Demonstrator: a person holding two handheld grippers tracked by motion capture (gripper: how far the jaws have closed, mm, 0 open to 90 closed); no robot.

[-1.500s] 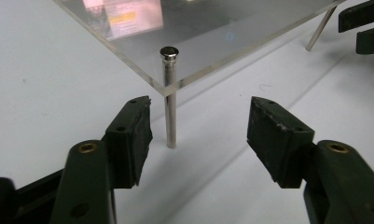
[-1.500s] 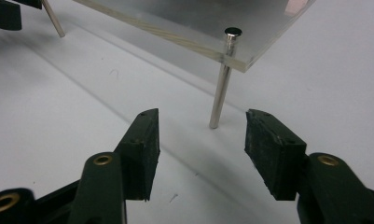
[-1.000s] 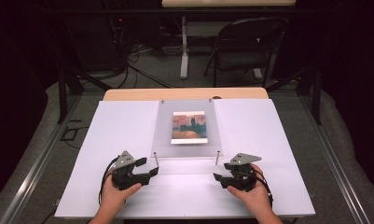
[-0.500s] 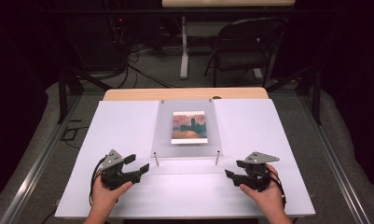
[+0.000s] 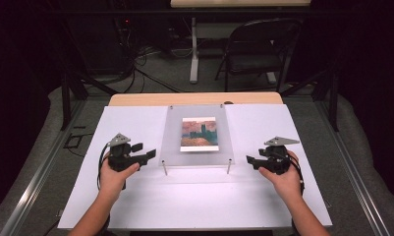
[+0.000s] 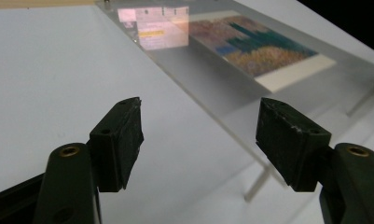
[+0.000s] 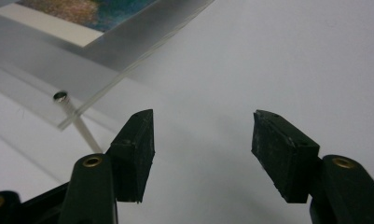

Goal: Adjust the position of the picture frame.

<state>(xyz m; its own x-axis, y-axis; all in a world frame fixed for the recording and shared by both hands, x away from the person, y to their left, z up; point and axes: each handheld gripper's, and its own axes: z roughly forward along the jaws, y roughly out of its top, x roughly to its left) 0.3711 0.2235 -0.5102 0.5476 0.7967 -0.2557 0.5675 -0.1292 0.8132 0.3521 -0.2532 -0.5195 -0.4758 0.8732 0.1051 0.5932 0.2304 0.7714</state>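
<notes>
Clear acrylic makes up the panel (image 5: 197, 135) that stands on short metal posts (image 5: 164, 167) over the middle of the white surface (image 5: 194, 201), with a painted print (image 5: 199, 133) lying under it. From the high view, the left tongs (image 5: 146, 156) hang just beside the panel's near left corner, apart from it, while the right tongs (image 5: 251, 161) sit a little off its near right corner, each held in a hand (image 5: 282, 178) coming in from the bottom edge. A dark folding chair (image 5: 256, 51) stands on the floor beyond the surface. From the left gripper view, the left tongs (image 6: 199, 135) gape wide with nothing between them, pointing at the panel's edge (image 6: 212, 112) and the print (image 6: 259, 49) past it. From the right gripper view, the right tongs (image 7: 202, 144) also stand wide and hold nothing, over bare white surface (image 7: 292, 56), with the panel's corner (image 7: 105, 60) and one post (image 7: 77, 121) off to the left.
</notes>
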